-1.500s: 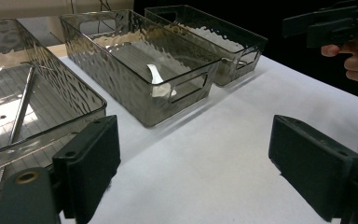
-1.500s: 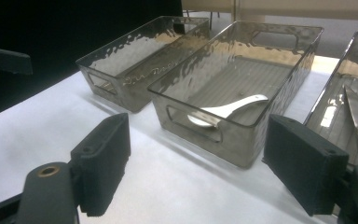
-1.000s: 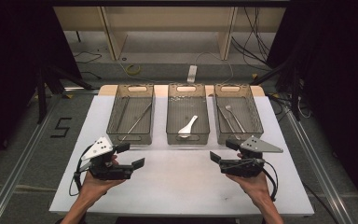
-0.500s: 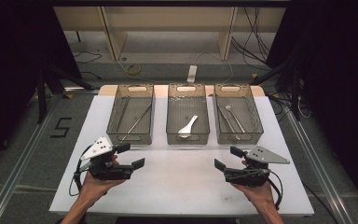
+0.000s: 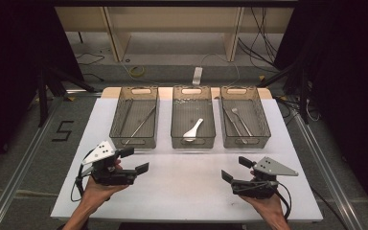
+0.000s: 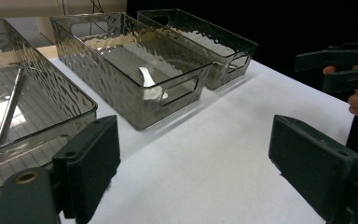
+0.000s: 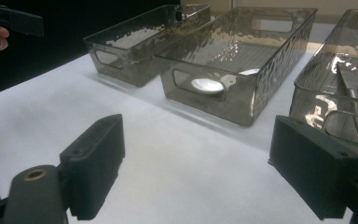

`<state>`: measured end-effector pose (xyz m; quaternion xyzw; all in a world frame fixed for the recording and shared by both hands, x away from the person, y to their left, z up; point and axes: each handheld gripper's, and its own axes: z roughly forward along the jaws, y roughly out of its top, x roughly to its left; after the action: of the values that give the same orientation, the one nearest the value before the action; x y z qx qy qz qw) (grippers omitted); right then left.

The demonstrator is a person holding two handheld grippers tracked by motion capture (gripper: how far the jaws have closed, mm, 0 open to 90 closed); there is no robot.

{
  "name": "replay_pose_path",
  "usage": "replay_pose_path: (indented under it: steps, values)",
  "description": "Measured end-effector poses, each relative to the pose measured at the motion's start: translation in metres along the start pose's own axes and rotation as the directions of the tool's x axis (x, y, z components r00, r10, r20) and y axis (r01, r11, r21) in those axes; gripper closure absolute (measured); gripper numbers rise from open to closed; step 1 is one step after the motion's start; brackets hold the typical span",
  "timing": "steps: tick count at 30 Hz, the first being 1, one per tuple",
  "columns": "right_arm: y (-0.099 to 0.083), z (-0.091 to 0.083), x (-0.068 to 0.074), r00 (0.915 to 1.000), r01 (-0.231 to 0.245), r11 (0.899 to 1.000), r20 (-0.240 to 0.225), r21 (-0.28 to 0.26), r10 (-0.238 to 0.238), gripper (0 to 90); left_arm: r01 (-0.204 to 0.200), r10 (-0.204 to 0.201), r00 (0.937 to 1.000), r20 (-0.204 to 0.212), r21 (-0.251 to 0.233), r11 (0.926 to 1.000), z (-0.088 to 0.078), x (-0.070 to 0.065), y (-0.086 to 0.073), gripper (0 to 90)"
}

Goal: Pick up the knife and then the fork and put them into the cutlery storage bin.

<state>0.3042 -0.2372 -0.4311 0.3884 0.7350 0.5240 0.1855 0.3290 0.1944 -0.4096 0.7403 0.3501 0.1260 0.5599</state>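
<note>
The left gripper [image 5: 135, 160] and the right gripper [image 5: 233, 169], its jaws just widened, both hang released over the white table cover [image 5: 187, 177], nothing between their jaws. Ahead of them stand three smoky clear plastic bins [image 5: 193, 139]; the white ceramic spoon [image 5: 192, 130] lies in the middle one.

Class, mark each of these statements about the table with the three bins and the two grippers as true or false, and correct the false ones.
1. The white spoon lies in the middle bin. True.
2. The left gripper is clamped on a fork. False: its jaws stand open with nothing between them.
3. The right bin holds metal cutlery. True.
4. The right gripper reaches into a bin. False: it is over the bare white table, jaws open.
5. The left bin is empty. False: a long metal utensil lies in it.
</note>
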Motion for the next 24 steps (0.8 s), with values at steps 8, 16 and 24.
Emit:
replay_pose_path:
  steps: [8, 16, 24]
  values:
    - [-0.0062, -0.0027, -0.0011, 1.0, -0.002, 1.0, 0.009, 0.006, 0.002, 18.8, 0.003, -0.003, 1.0, 0.009, -0.001, 1.0, 0.0008, -0.0016, -0.0002, 15.6]
    - [-0.0058, -0.0032, -0.0023, 0.9999, -0.003, 1.0, 0.014, 0.001, 0.003, 18.8, -0.002, 0.002, 0.9999, 0.01, 0.003, 1.0, 0.0011, -0.0011, -0.0002, 15.6]
    - [-0.0057, -0.0028, -0.0019, 0.9999, 0.002, 1.0, 0.017, 0.003, -0.002, 18.8, -0.002, 0.002, 0.9999, 0.011, 0.003, 1.0, 0.0011, -0.001, -0.0003, 15.6]
